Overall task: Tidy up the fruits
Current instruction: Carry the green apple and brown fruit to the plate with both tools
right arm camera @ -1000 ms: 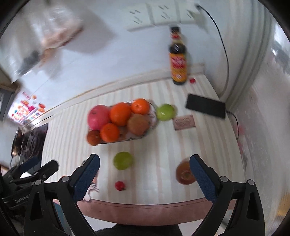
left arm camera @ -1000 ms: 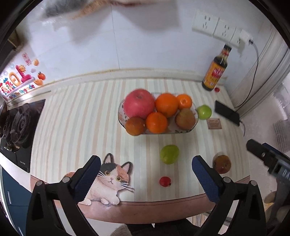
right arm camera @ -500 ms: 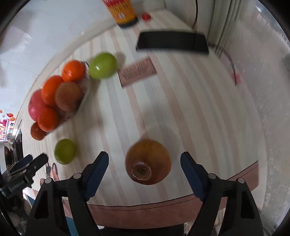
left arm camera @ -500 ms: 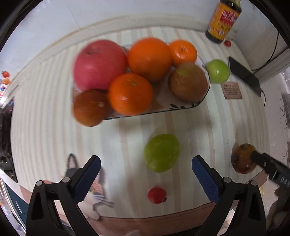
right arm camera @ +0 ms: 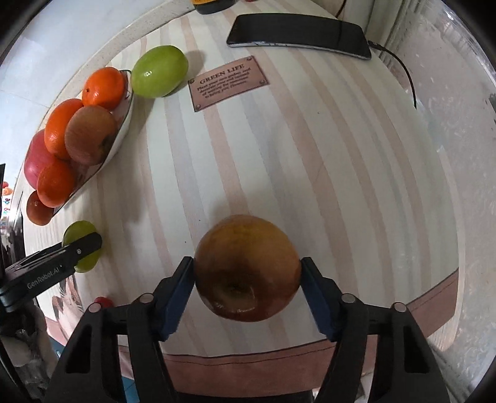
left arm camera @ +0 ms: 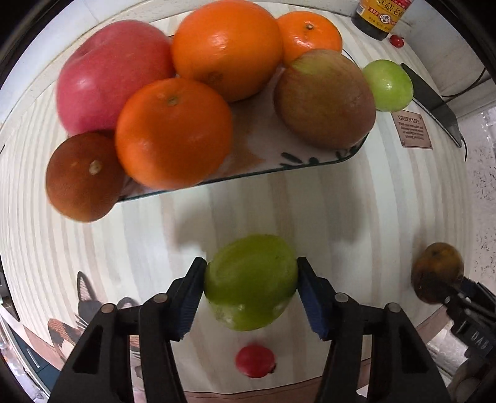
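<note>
My left gripper (left arm camera: 251, 294) is shut on a green apple (left arm camera: 249, 280) near the table's front edge; both blue pads touch its sides. My right gripper (right arm camera: 247, 279) is shut on a brownish-red apple (right arm camera: 247, 266), also seen in the left wrist view (left arm camera: 437, 269). A white fruit plate (left arm camera: 279, 155) behind holds a red apple (left arm camera: 108, 74), several oranges (left arm camera: 173, 133) and a brown-green apple (left arm camera: 324, 97). A second green apple (right arm camera: 159, 71) lies on the table right of the plate. A small red fruit (left arm camera: 255, 361) lies under my left gripper.
A black phone (right arm camera: 299, 35) with a cable lies at the back right. A brown "Green Life" label (right arm camera: 228, 82) is printed on the striped cloth. A dark sauce bottle (left arm camera: 383, 15) stands at the back. A cat picture (left arm camera: 90, 310) marks the front left.
Both grippers moved down and forward to the table. The left closed on the green apple, the right closed on the brownish-red apple.
</note>
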Demonstrator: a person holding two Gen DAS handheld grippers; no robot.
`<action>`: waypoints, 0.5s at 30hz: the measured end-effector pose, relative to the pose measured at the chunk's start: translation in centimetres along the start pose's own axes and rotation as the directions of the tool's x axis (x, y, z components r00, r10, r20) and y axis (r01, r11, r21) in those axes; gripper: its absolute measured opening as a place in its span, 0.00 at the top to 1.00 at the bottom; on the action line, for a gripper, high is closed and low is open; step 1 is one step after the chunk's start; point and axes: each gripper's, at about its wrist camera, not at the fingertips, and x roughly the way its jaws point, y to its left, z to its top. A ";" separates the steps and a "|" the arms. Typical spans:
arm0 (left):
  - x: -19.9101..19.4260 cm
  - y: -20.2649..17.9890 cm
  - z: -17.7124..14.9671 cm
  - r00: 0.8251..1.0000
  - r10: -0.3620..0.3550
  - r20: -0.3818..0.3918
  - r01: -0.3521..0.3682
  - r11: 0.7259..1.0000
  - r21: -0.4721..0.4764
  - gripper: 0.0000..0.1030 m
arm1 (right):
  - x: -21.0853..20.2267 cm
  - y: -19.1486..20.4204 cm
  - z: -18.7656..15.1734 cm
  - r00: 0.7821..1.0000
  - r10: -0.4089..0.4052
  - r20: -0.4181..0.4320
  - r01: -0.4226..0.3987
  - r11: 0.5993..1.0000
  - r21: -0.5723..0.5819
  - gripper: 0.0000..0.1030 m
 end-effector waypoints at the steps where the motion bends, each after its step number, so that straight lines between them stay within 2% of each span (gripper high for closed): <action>1: 0.0 0.3 -0.3 1.000 0.000 -0.002 0.000 1.000 -0.007 0.46 | 0.1 0.1 -0.1 1.000 0.005 -0.002 -0.005 1.000 -0.002 0.32; 4: -0.5 2.0 -1.6 1.000 0.005 -0.004 -0.005 1.000 -0.030 0.46 | 0.2 1.1 -0.5 1.000 0.021 -0.005 -0.022 0.999 -0.033 0.32; 11: -1.0 5.9 -5.1 0.999 0.025 -0.020 -0.027 0.994 -0.105 0.46 | 1.9 8.2 -2.1 0.992 0.108 -0.061 -0.117 0.976 -0.181 0.32; 13: -0.6 6.7 -5.5 0.999 0.021 -0.030 -0.025 0.991 -0.130 0.46 | 2.5 9.7 -2.5 0.992 0.108 -0.067 -0.120 0.970 -0.211 0.32; 15: -0.7 7.3 -5.7 1.000 0.006 -0.017 -0.008 0.987 -0.159 0.46 | 2.7 10.7 -2.6 0.996 0.084 -0.038 -0.090 0.968 -0.233 0.31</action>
